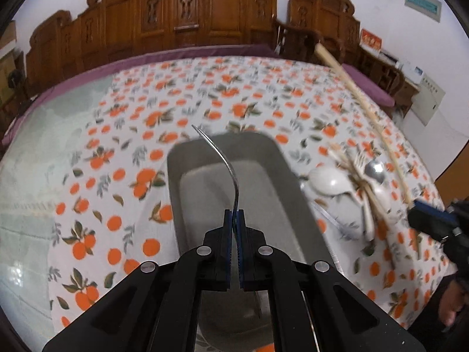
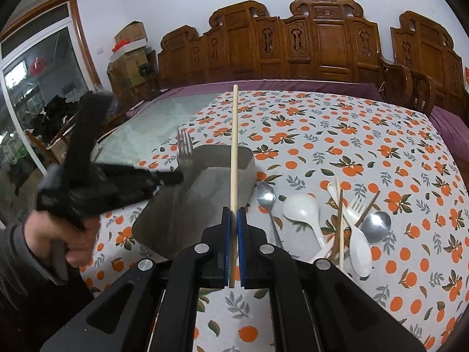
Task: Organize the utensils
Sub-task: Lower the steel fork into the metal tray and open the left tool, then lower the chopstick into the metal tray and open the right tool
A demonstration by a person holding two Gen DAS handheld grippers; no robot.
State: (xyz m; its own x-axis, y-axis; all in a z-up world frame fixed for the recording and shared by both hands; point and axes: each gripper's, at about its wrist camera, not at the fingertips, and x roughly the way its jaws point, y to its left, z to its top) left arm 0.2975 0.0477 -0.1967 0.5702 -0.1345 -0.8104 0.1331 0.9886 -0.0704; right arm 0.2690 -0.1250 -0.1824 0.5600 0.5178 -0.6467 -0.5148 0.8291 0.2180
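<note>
Left gripper [image 1: 234, 214] is clamped tight on a metal fork [image 1: 225, 164], tines up over the grey tray [image 1: 176, 182]. Right gripper [image 2: 234, 211] pinches a chopstick [image 2: 234, 146] that sticks up past the tray's near end. Just right of the tray on the orange-print cloth [image 2: 366, 146] sits a pile: spoons [image 2: 265, 195], a white ladle [image 2: 302, 211], a plastic fork [image 2: 356, 205], more chopsticks.

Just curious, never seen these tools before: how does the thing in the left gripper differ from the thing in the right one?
The left gripper holds a fork: shiny metal and curved. The right gripper holds a chopstick: pale wood and straight. The fork ends in prongs; the chopstick in a blunt tip. Both are pinched between closed blue pads above the metal tray.
</note>
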